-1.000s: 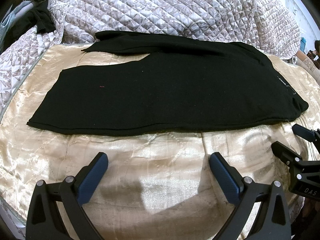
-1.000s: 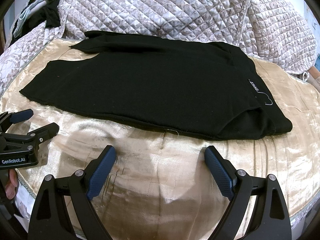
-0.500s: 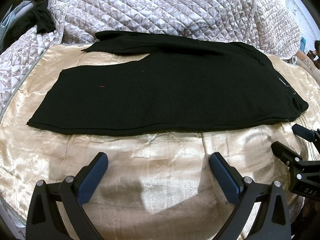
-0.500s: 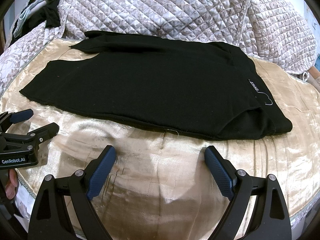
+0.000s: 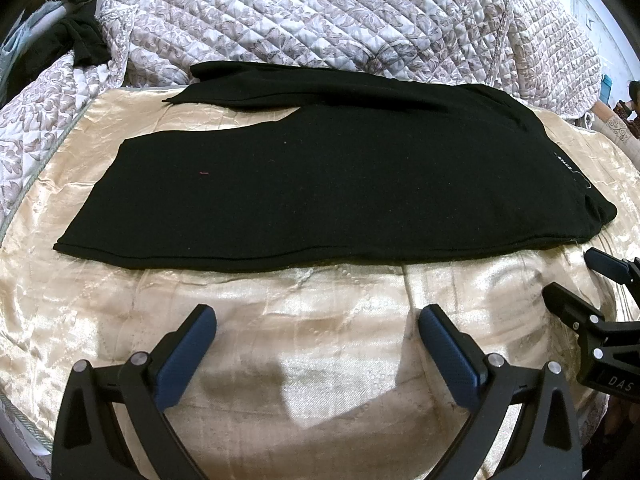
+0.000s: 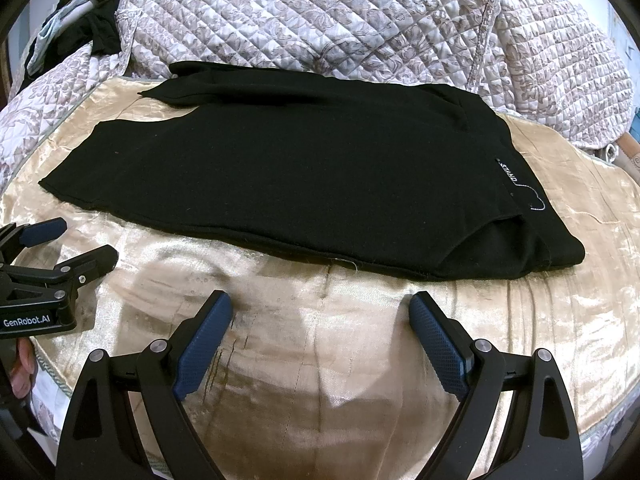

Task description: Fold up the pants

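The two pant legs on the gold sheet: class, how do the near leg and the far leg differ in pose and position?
The near leg lies on the gold sheet; the far leg reaches onto the quilt. The near leg shows full width; the far leg shows as a narrow strip. Both are black and meet at the waist.

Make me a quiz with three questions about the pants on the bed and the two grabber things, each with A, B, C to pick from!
1. Where do the black knit pants lie?
A. On the shiny gold bedspread
B. On the floor
C. Inside a box

2. What colour are the pads on the left gripper?
A. Red
B. Blue
C. White

3. How is the right gripper now?
A. Shut on the pants
B. Shut on nothing
C. Open, holding nothing

Answers: 1 A, gold cloth shows all around the pants; 2 B, both pads look dark blue; 3 C, its fingers stand wide apart short of the pants.
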